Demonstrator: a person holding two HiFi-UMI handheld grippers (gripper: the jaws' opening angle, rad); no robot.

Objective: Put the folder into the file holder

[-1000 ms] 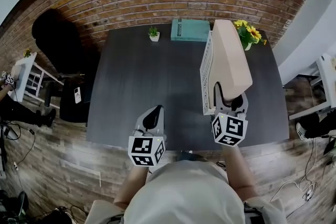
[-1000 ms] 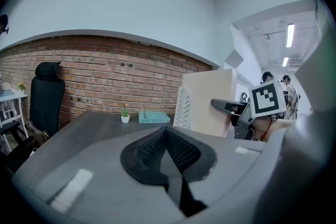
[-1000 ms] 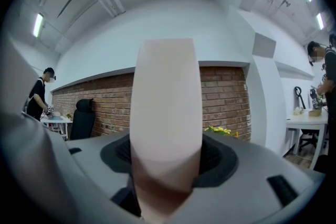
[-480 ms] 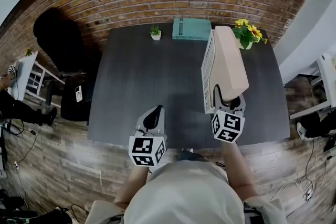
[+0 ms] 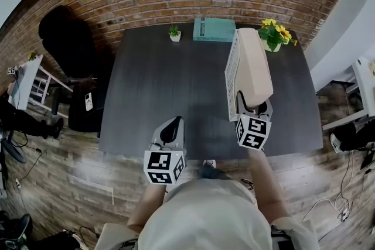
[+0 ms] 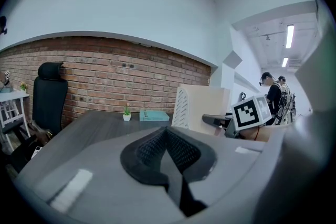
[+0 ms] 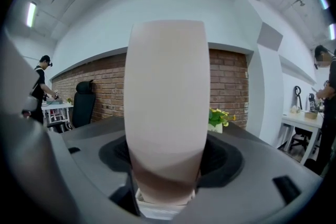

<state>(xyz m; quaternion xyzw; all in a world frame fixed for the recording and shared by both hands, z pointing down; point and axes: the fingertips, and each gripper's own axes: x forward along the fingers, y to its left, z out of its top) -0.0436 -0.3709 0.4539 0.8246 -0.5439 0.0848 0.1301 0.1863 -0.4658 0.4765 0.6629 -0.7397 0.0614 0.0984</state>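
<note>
A beige folder (image 5: 253, 67) stands on edge in the white slotted file holder (image 5: 232, 76) at the right side of the dark table (image 5: 164, 85). My right gripper (image 5: 253, 107) is at the folder's near end. In the right gripper view the folder (image 7: 167, 102) fills the space between the jaws. They have just been opening, and a thin dark gap shows beside the folder. My left gripper (image 5: 171, 129) rests shut and empty near the table's front edge. In the left gripper view the holder (image 6: 180, 107) and folder (image 6: 207, 107) show at right.
A teal book (image 5: 214, 29), a small potted plant (image 5: 174, 33) and a pot of yellow flowers (image 5: 274, 35) line the table's far edge by the brick wall. A black chair (image 5: 67, 38) stands at the left. People stand in the background.
The folder has sunk lower into the file holder and stands less tilted. My right gripper has come down with it. The left gripper has not moved.
</note>
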